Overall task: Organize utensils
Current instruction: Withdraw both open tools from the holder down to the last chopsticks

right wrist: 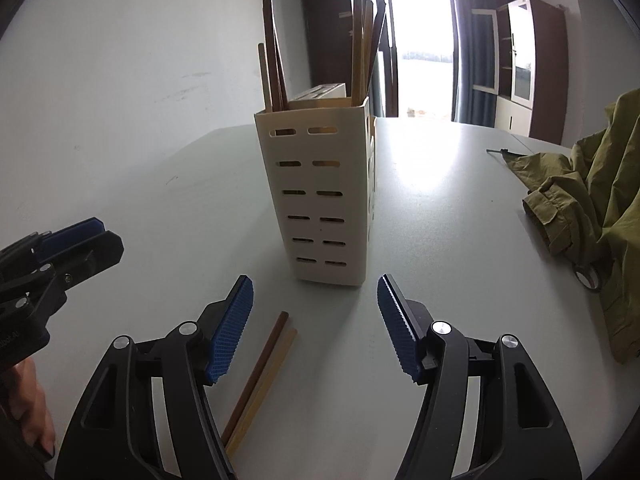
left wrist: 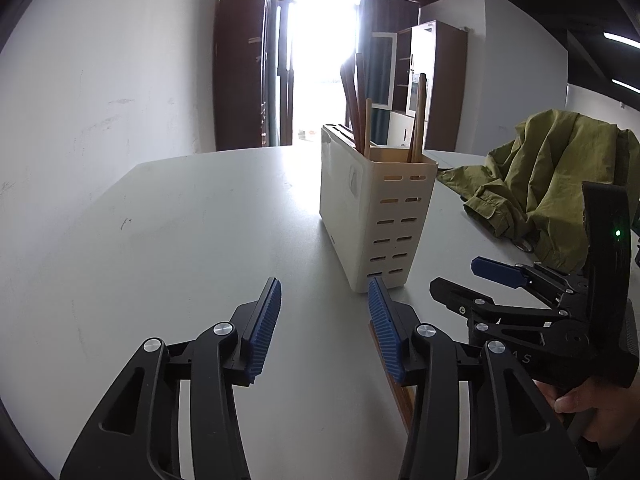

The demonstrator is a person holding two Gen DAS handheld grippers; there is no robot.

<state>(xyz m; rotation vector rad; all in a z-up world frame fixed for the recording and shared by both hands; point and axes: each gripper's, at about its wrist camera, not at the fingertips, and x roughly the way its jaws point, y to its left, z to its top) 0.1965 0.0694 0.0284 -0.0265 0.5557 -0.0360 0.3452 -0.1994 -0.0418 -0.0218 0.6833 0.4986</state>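
A cream slotted utensil holder [left wrist: 376,216] [right wrist: 320,200] stands upright on the white table [left wrist: 180,240], with several wooden chopsticks [left wrist: 356,96] [right wrist: 272,56] sticking out of its top. Two loose chopsticks [right wrist: 260,376], one dark brown and one pale, lie flat side by side just in front of it. In the left wrist view only a brown stick [left wrist: 394,384] shows under the right-hand finger. My left gripper [left wrist: 324,312] [right wrist: 100,236] is open and empty, low in front of the holder. My right gripper [right wrist: 316,312] [left wrist: 456,276] is open above the loose chopsticks, which lie nearer its left finger.
An olive green jacket [left wrist: 552,184] [right wrist: 592,208] is heaped on the table to the right. A white wall runs along the left. Dark cabinets and a bright window stand beyond the table's far edge. A person's hand [left wrist: 580,404] [right wrist: 32,408] grips each tool.
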